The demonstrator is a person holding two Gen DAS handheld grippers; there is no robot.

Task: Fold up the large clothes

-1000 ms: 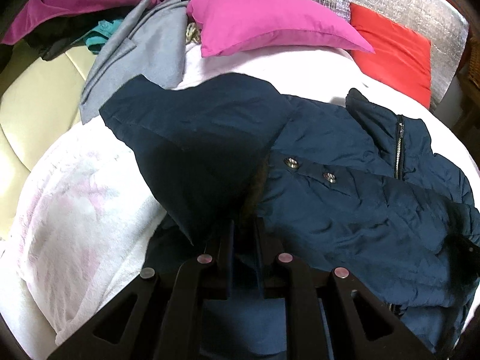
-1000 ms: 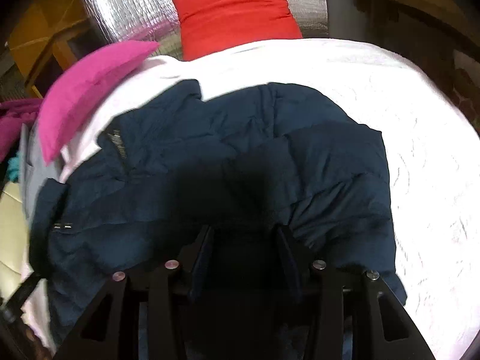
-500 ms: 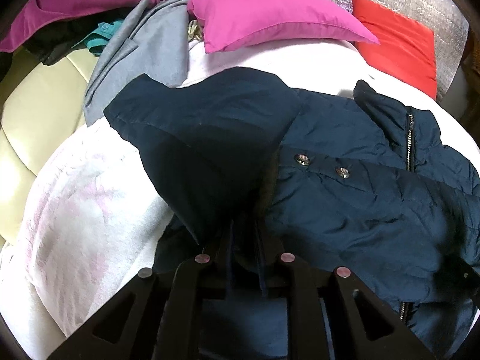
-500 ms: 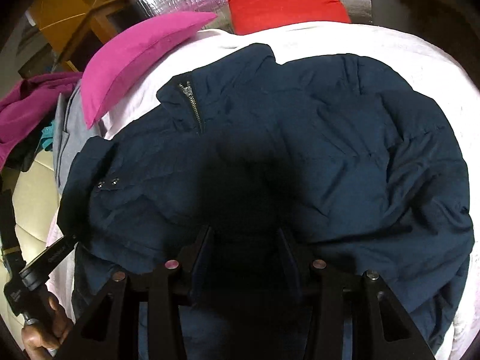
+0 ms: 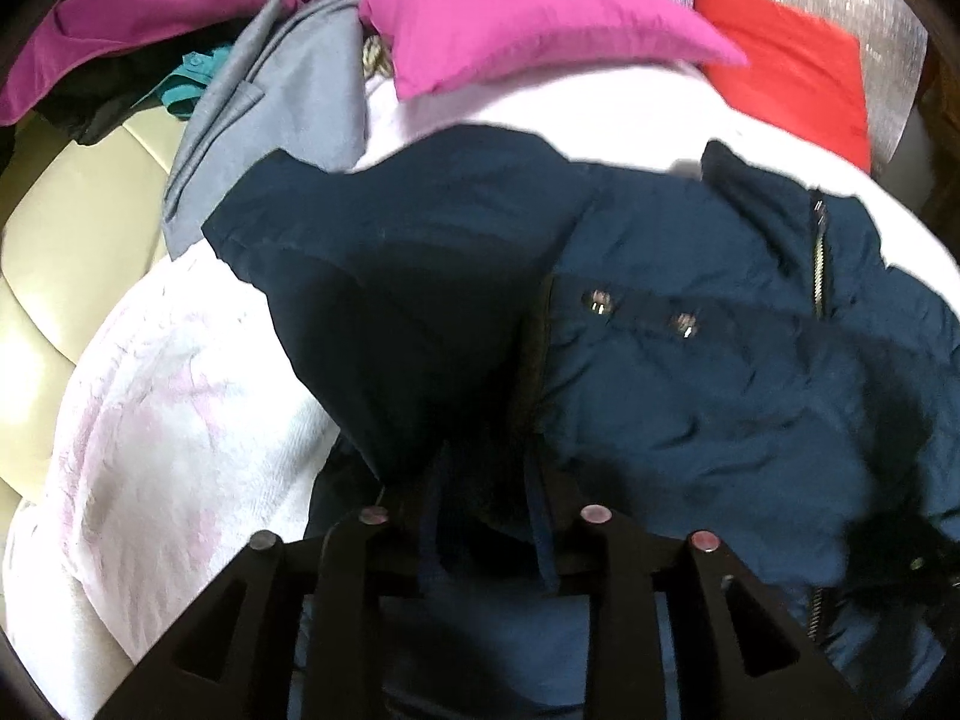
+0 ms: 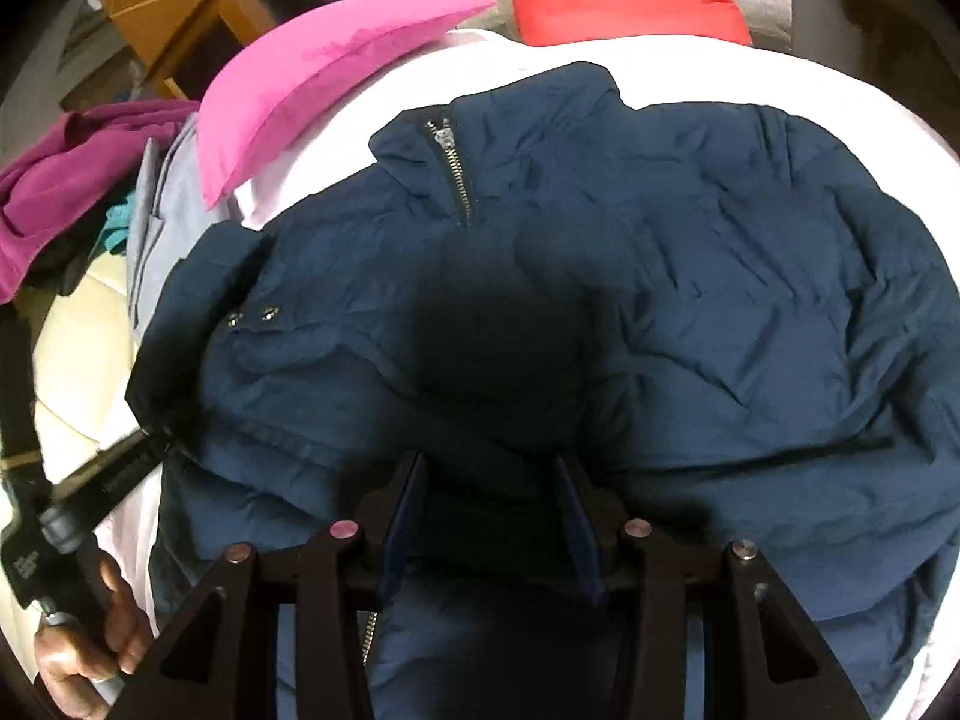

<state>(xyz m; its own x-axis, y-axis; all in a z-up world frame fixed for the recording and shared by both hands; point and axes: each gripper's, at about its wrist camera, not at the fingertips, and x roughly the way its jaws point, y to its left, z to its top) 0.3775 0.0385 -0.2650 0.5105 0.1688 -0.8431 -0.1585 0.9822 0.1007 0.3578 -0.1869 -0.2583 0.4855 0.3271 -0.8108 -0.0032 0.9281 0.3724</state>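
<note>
I have the navy padded jacket (image 6: 690, 276) lying on the white bedspread (image 5: 180, 372), zip collar toward the pink pillow (image 5: 516, 18), a flap already laid over its left side. My left gripper (image 5: 483, 498) has just been opening, fabric between its jaws but slackening. My right gripper (image 6: 489, 498) stands half open over the hem; whether it grips I cannot tell. Next, I judge, a fresh hold to fold again.

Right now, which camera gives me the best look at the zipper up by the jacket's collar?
The right wrist view. There the zipper runs down from the collar near the middle of the picture, sharp and unobstructed on the navy jacket. The left wrist view shows the same zipper only at the far right edge, stretched and slightly blurred.
</note>
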